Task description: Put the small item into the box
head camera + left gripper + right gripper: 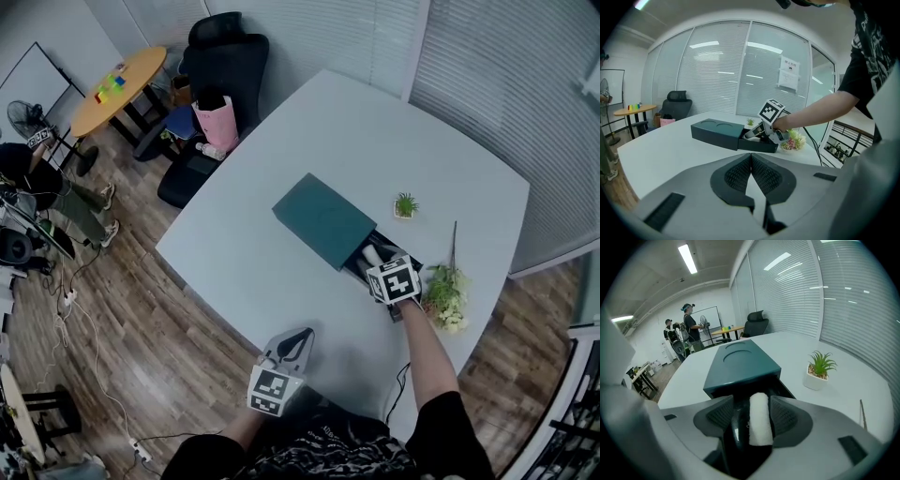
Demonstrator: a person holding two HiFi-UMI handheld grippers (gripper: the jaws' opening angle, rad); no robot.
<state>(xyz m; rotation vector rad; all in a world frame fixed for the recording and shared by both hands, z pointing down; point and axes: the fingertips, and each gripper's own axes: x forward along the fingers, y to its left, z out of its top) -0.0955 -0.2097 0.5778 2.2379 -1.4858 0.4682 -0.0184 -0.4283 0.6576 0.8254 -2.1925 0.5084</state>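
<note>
Table: a white table (375, 141) bears every task thing; wooden floor lies round it.
Box: a dark teal box (323, 220) lies flat near the table's middle, its sleeve closed on top and marked with two shallow round dents.
Drawer: a dark drawer (410, 262) is slid out of the box end that faces the person and stands open.
Small item: a white roll (758, 418) lies lengthwise in the drawer, between the right jaws and pointing in under the sleeve.
Beside the roll: a dark glossy thing (737, 427) lies just to its left in the drawer; what it is cannot be told.
Right gripper: the right gripper (375, 255) points down into the drawer, jaws spread wide. A gap shows between the left pad and the roll, and the right pad stands close by the roll without squeezing it.
Left gripper: the left gripper (298, 339) hangs over the near table edge, well apart from the box, jaws closed tip to tip with nothing between them.
From the left gripper view: the right hand and its marker cube sit at the open drawer end.
Plant: a small potted plant (405, 205) stands on the table just past the drawer, apart from the box.
Flowers: a bunch of flowers (445, 295) lies near the table's right edge, beside the right hand.
Room: a black chair (225, 56) and a round wooden table (117, 89) stand beyond the far corner; two people stand far back in the right gripper view.
</note>
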